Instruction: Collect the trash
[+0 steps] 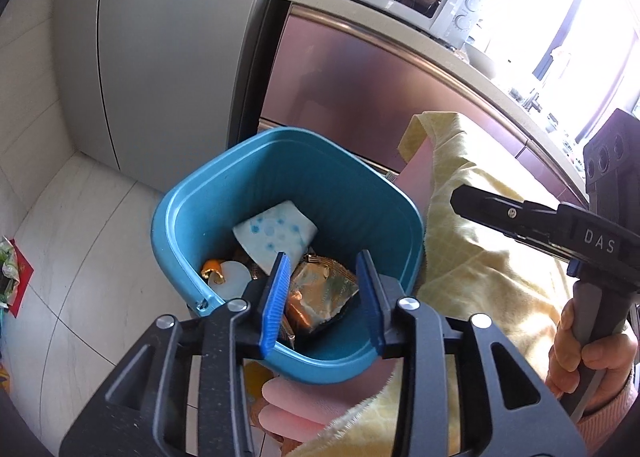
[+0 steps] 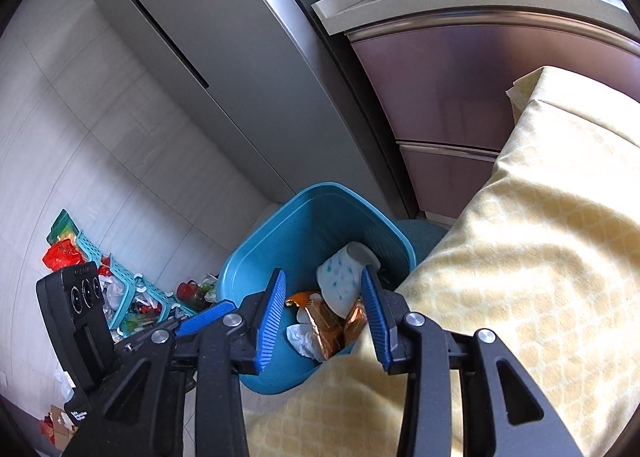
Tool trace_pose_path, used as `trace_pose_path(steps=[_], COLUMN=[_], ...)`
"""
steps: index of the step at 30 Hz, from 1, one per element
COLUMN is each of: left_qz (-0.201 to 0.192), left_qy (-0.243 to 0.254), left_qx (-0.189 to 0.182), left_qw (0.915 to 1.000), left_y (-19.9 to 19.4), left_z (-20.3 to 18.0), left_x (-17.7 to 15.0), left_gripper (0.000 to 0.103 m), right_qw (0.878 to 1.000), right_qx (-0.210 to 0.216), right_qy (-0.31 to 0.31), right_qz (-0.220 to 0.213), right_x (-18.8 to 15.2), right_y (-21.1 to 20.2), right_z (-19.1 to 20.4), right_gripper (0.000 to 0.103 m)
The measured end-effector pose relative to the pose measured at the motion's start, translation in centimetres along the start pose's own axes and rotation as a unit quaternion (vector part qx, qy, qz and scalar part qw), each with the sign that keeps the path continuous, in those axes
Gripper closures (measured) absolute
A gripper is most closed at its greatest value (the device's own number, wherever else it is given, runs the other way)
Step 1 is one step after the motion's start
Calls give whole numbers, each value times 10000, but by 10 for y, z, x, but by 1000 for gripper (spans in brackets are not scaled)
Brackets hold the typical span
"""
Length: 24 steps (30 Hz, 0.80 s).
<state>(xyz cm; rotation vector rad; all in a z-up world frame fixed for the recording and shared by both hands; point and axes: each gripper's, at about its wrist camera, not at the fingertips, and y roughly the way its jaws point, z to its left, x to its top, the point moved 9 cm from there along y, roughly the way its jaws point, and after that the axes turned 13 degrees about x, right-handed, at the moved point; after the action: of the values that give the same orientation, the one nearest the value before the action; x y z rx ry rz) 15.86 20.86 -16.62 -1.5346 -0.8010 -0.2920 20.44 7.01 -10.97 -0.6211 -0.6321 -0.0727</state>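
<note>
Blue ribbed pads of the left claw [image 1: 322, 299] sit closest to the lens, parted, nothing between them, hanging just over the near rim of the teal bin [image 1: 192, 225]. Right claw [image 2: 324, 311] is the same: pads apart, empty, above the bin's near edge on the side of the yellow cloth [image 2: 520, 257]. Both released.

Trash is inside the bin, directly below and ahead of both claws. Seen past the left claw's pads: crumpled brown-gold foil wrapper [image 1: 324, 289] right under the gap, white paper with blue dots [image 1: 276, 235] further ahead, a bit of orange peel [image 1: 212, 271] and a pale round lid-like piece [image 1: 234, 277] off to the left pad's side. From the right wrist, the dotted paper [image 2: 340, 285] looks rolled or cupped and leans on the far-right wall, with a white crumpled tissue [image 2: 304, 339] below the wrapper.

Handling, my guess: all of it is light. The wrapper is thin, crinkly and slick, so pinch a raised fold, not the flat face. Paper and tissue are soft and crush easily; any edge works. Peel is limp, maybe damp. Bin is stiff plastic and light; take it by the rim lip.

More litter and a light-blue basket [image 2: 120, 281] lie on the floor well off to the left of the right claw, apparently not yet collected. Yellow cloth drapes just right of the bin, touching its rim.
</note>
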Motion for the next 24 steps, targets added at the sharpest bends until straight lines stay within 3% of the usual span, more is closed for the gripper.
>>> trace_pose_path(steps=[6,8,10,12,19,24], left_qz=[-385,-559,-751,-939,-1672,-1962], left_qy=[154,234,326,385,682,774], left_qx=[-84,-104,-119,-111,-78,-97], left_qw=[9991,9981,9966,9948,9835,9775], left_y=[-29,-41,-54,-67,-111,-129], left_z=[-9,-16,-24,-33,-70,-101], left_x=[4,5,5,5,0,-6], left_gripper=[51,39,20,9,6,6], right_qw=[9994,9984,9966,9939,9748,9554], right_qx=[-61,-145,-269,-438,-1325,-1945], right_qy=[-244,-383,-538,-697,-965,-1010], right_qz=[-242,-383,-556,-730,-1513,-1980], right_x=[-4,-5,-7,-11,-33,-53], right_y=[-29,-43,-58,-76,-147,-191], right_z=[2,4,6,6,-4,-14], right_gripper=[55,48,40,33,7,7])
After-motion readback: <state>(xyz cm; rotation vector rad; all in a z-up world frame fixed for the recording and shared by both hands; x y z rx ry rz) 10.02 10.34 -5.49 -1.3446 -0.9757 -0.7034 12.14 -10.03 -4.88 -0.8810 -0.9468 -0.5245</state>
